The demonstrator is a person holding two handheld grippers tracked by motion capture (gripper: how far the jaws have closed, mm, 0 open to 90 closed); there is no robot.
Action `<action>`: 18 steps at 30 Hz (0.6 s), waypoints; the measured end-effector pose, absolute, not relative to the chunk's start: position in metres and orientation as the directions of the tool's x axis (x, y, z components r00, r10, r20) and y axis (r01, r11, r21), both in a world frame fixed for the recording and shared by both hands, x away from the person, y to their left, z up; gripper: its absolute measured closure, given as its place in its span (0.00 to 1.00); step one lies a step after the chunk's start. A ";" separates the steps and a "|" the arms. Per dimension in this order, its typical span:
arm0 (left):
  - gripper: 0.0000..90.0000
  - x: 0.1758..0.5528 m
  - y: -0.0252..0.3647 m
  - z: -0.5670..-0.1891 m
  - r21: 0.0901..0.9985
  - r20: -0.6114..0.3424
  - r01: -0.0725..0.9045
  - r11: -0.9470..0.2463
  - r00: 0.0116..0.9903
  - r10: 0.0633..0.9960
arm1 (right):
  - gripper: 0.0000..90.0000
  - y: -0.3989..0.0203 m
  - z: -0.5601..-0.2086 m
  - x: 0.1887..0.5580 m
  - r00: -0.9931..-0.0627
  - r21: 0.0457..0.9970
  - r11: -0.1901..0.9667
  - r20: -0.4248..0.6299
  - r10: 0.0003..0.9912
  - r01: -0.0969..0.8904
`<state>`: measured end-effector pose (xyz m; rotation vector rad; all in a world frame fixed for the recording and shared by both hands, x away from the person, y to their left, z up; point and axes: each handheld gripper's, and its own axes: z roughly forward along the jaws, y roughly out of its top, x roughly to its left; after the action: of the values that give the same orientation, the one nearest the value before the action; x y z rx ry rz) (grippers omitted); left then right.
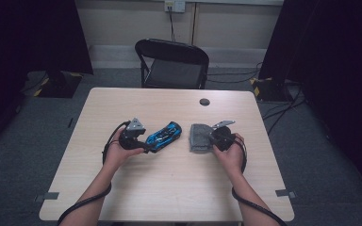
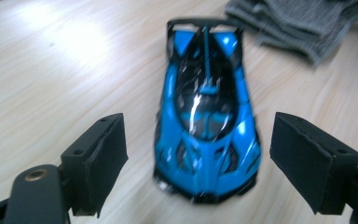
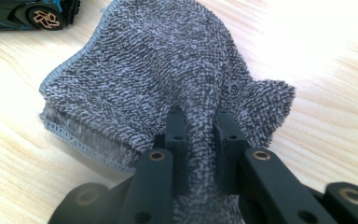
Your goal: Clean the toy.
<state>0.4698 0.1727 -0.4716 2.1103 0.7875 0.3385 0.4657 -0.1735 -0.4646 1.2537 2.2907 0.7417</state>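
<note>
on pale wood table [image 1: 169, 188] | grey carpet [image 1: 330, 155] | black folding chair [image 1: 172, 63] behind

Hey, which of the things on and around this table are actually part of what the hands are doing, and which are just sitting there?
In use:
- blue toy car, between the open left tool
- grey cloth, pinched by the right tool

Just lying about:
- black folding chair behind the table
- dark round cap in the tabletop

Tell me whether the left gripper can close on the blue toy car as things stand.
Probably yes: the left gripper stands open with the blue toy car between its jaws, and nothing blocks either side.
</note>
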 end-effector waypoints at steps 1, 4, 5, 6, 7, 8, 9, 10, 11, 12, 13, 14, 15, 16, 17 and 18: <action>0.21 0.471 0.170 -0.471 0.786 -0.030 0.412 -0.462 0.770 0.637 | 0.87 -0.174 -0.464 0.466 -0.502 0.634 0.448 -0.108 0.858 0.631; 0.29 0.476 0.161 -0.472 0.783 -0.027 0.406 -0.471 0.779 0.626 | 0.87 -0.173 -0.463 0.465 -0.509 0.633 0.453 -0.105 0.854 0.628; 0.33 0.478 0.159 -0.472 0.782 -0.030 0.406 -0.474 0.783 0.622 | 0.87 -0.173 -0.461 0.464 -0.512 0.635 0.455 -0.107 0.852 0.624; 0.36 0.481 0.156 -0.472 0.779 -0.020 0.401 -0.482 0.785 0.620 | 0.87 -0.173 -0.460 0.464 -0.515 0.638 0.454 -0.104 0.851 0.622; 0.36 0.484 0.152 -0.471 0.775 -0.015 0.398 -0.492 0.789 0.615 | 0.87 -0.173 -0.458 0.463 -0.517 0.641 0.454 -0.103 0.850 0.619; 0.37 0.487 0.149 -0.470 0.775 -0.028 0.404 -0.485 0.790 0.612 | 0.87 -0.173 -0.457 0.463 -0.519 0.647 0.452 -0.101 0.849 0.613; 0.39 0.489 0.147 -0.470 0.775 -0.033 0.407 -0.484 0.791 0.611 | 0.87 -0.173 -0.455 0.462 -0.523 0.651 0.451 -0.097 0.847 0.611; 0.39 0.492 0.145 -0.470 0.764 -0.027 0.411 -0.497 0.791 0.612 | 0.87 -0.172 -0.455 0.462 -0.525 0.653 0.452 -0.096 0.846 0.608; 0.40 0.495 0.143 -0.470 0.759 -0.023 0.414 -0.503 0.788 0.615 | 0.87 -0.172 -0.454 0.461 -0.530 0.655 0.453 -0.094 0.843 0.605; 0.40 0.497 0.141 -0.471 0.759 -0.030 0.419 -0.498 0.787 0.616 | 0.87 -0.171 -0.453 0.460 -0.536 0.656 0.457 -0.093 0.839 0.601; 0.42 0.498 0.140 -0.472 0.759 -0.044 0.427 -0.491 0.786 0.616 | 0.87 -0.171 -0.453 0.459 -0.541 0.658 0.459 -0.092 0.836 0.597; 0.43 0.500 0.138 -0.473 0.752 -0.043 0.434 -0.496 0.783 0.621 | 0.87 -0.170 -0.453 0.458 -0.547 0.660 0.462 -0.091 0.832 0.593; 0.43 0.501 0.136 -0.474 0.747 -0.041 0.437 -0.502 0.784 0.620 | 0.87 -0.170 -0.453 0.457 -0.553 0.660 0.464 -0.088 0.829 0.591; 0.44 0.502 0.134 -0.477 0.743 -0.057 0.448 -0.496 0.782 0.621 | 0.87 -0.169 -0.453 0.456 -0.557 0.660 0.467 -0.088 0.826 0.588; 0.44 0.502 0.133 -0.478 0.743 -0.071 0.457 -0.490 0.781 0.621 | 0.87 -0.169 -0.453 0.455 -0.563 0.659 0.472 -0.087 0.822 0.586; 0.44 0.502 0.131 -0.479 0.744 -0.074 0.460 -0.486 0.778 0.623 | 0.87 -0.168 -0.454 0.454 -0.568 0.659 0.474 -0.086 0.818 0.583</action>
<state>0.5024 0.1315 -0.4791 2.1683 0.8020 0.2619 0.4537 -0.1682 -0.4537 1.1733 2.3352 0.8235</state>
